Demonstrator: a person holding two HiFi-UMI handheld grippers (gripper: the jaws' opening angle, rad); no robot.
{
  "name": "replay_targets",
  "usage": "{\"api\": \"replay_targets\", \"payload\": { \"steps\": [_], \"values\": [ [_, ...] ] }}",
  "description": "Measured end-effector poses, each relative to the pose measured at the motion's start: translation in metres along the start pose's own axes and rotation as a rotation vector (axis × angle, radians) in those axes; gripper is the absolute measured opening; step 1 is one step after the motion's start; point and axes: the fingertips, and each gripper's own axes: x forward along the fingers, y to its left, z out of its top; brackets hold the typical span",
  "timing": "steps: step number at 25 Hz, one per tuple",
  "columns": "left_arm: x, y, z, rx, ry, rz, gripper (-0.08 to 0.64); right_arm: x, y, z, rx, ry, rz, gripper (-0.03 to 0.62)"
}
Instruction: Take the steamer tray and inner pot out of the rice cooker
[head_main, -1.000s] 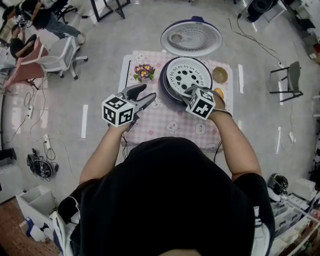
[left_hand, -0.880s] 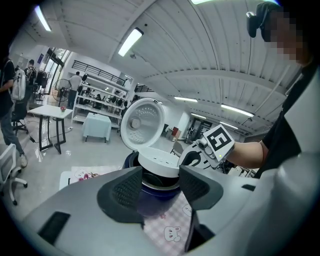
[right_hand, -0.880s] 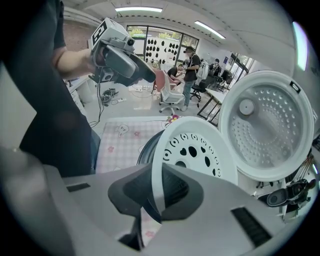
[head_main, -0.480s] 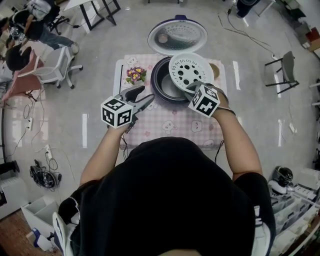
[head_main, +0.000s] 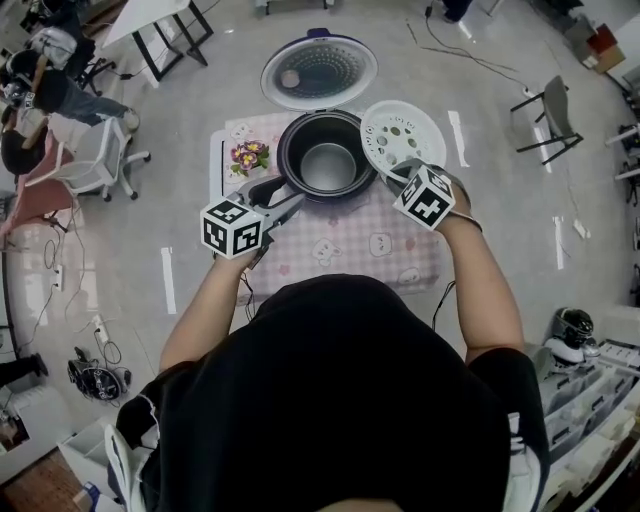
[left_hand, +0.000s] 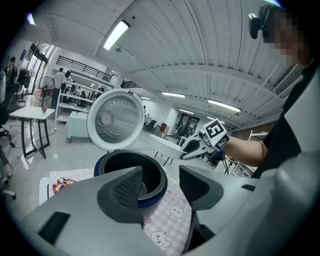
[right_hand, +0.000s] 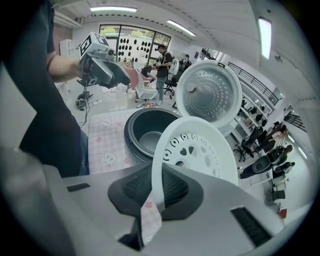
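The right gripper pinches the near rim of the white steamer tray, held in the air just right of the open rice cooker, whose inner pot sits inside. The left gripper, jaws spread and empty, hovers at its near left

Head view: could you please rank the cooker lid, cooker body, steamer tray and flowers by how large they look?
1. cooker lid and cooker body: about alike, so not ranked apart.
2. steamer tray: held up nearer the camera and tilted, so its place is unsure.
3. flowers: clearly smallest.
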Motion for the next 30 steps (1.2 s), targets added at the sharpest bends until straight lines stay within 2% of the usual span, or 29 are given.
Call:
{"api": "replay_targets", "payload": {
  "steps": [10,17,30],
  "values": [
    [0.037,-0.037,0.011,0.053,0.031,-0.087,0.250,-0.027,0.001,-0.082,0.111,0.077,-0.039,0.038],
    [0.048,-0.044,0.009,0.065,0.046,-0.099,0.250,-0.029,0.010,-0.122,0.170,0.105,-0.051,0.038],
    [0.060,-0.051,0.006,0.062,0.064,-0.093,0.250,0.000,0.049,-0.169,0.231,0.142,0.028,0.038]
  ]
}}
